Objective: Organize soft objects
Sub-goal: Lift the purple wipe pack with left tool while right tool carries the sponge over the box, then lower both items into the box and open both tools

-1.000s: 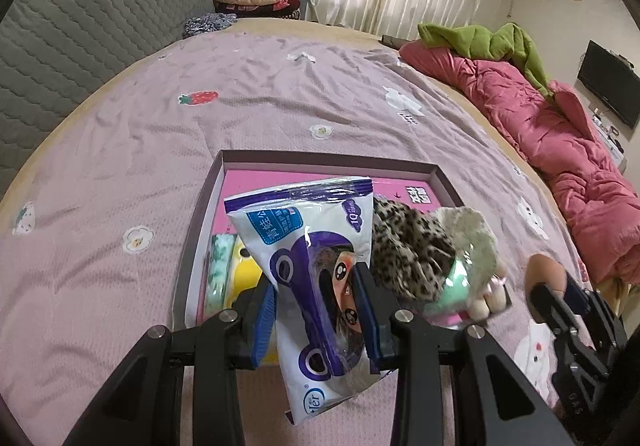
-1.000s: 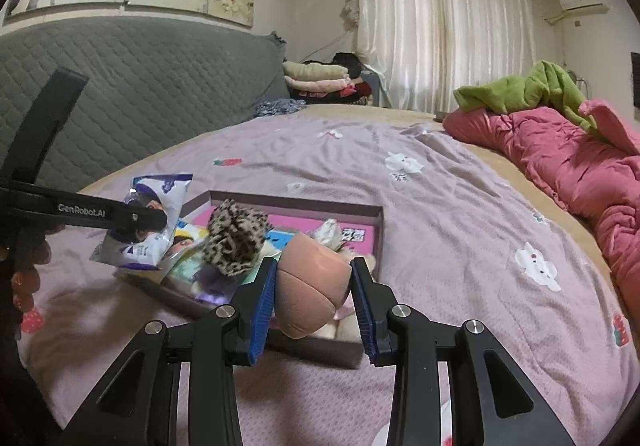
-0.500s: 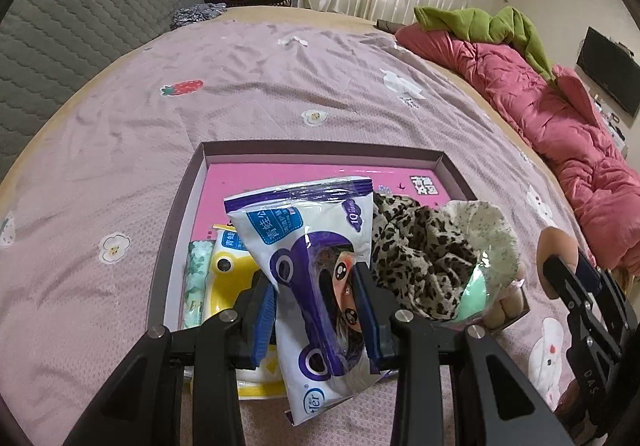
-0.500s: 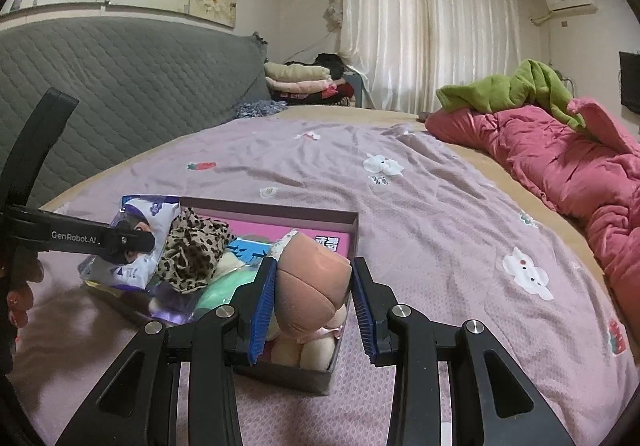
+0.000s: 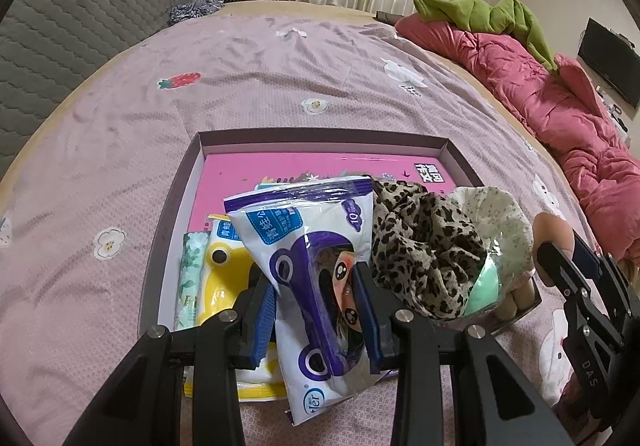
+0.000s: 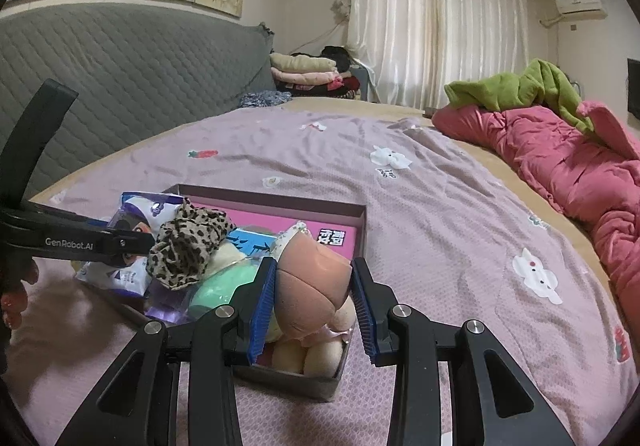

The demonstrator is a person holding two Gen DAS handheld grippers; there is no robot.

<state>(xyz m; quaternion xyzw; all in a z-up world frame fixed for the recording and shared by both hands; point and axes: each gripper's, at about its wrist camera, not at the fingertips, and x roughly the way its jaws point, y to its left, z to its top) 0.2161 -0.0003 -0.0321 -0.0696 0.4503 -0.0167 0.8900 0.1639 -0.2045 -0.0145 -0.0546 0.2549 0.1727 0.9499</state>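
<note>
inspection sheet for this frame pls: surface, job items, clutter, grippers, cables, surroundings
Surface: purple bedsheet with cartoon prints, wrinkled.
Job's things: shallow box on the bed, pink sheet inside; leopard cloth, floral cloth, green ball, frog pack piled in it.
Clutter: pink quilt and green garment at the bed's edge.
Grippers: left gripper shut on a wipes pack over the box; right gripper shut on a peach soft toy over the box's corner.
Cables: nothing seen.
Surroundings: grey headboard, folded clothes, curtains, air conditioner.
</note>
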